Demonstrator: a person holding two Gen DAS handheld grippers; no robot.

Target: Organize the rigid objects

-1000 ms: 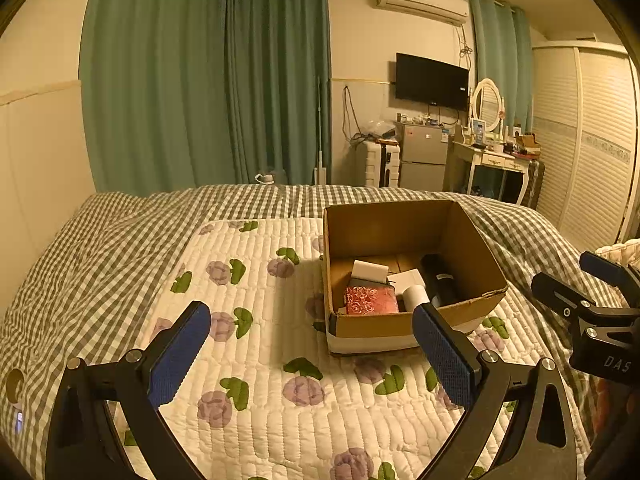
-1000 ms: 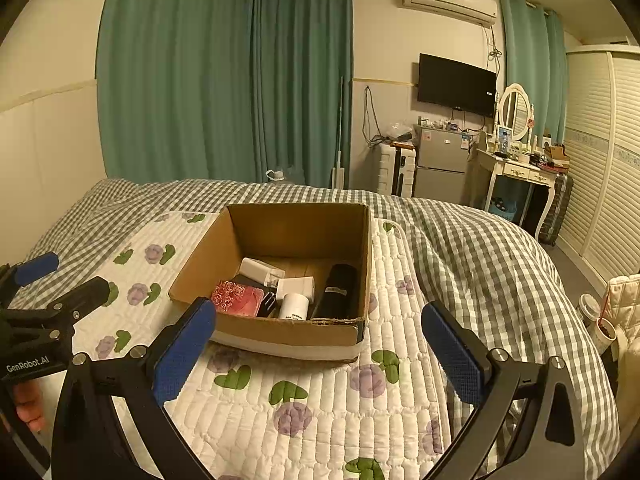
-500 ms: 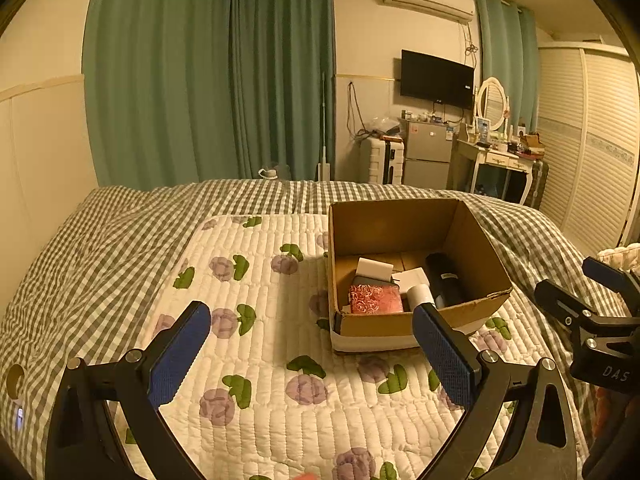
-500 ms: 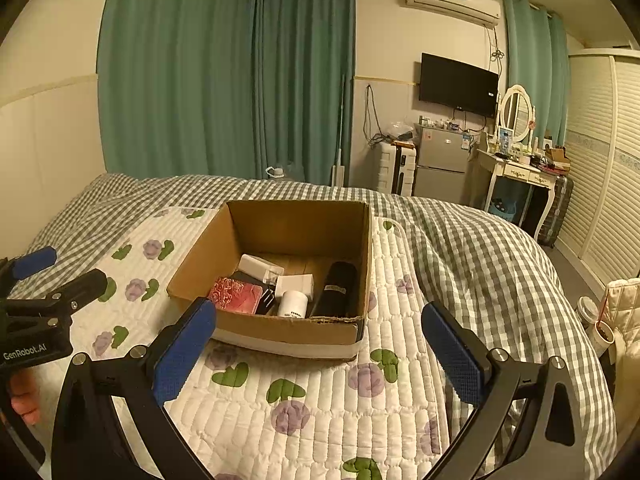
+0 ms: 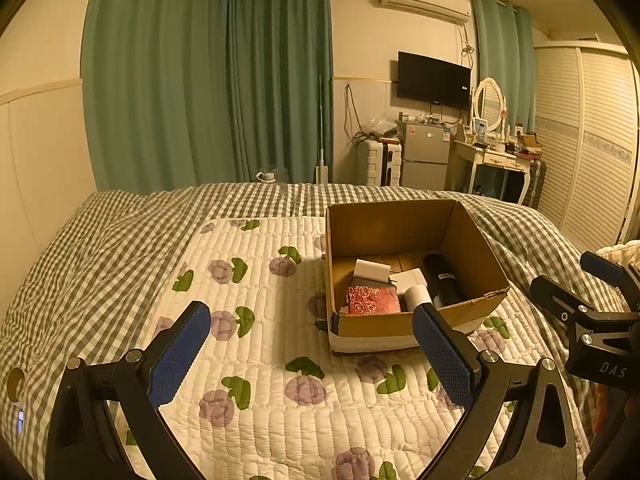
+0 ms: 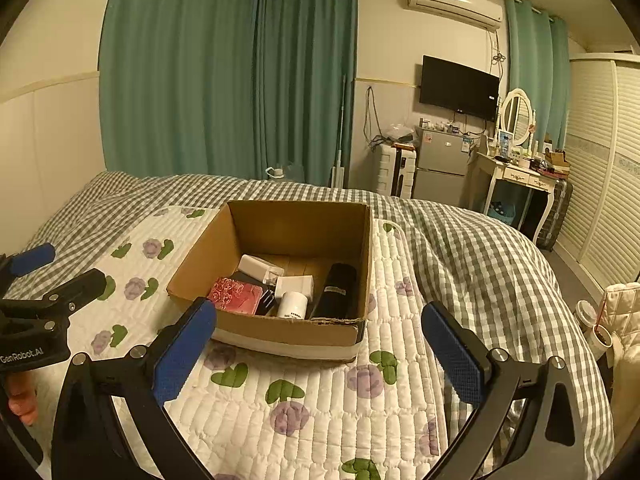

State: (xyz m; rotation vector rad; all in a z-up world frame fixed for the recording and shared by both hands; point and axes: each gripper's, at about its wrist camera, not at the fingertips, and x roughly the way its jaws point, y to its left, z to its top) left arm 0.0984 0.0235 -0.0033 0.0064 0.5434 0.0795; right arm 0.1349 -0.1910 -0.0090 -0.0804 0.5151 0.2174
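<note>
Gaping grippers (image 5: 312, 352) (image 6: 320, 350) — square cardboard box (image 6: 280, 330)

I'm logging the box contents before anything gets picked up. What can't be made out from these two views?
- Dark item under the red patterned box: mostly covered, both views.
- Black cylinder label: too small to read.
- Cardboard box floor by the near wall: hidden by that wall.
- White bottle: partly behind the left gripper fingertip, left wrist view.

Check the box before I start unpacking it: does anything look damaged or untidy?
The box's near rim is ragged, the cardboard frayed toward its right corner. Inside, the items lie jumbled: a red packet, white boxes and a black cylinder overlapping. Nothing spilled.
</note>
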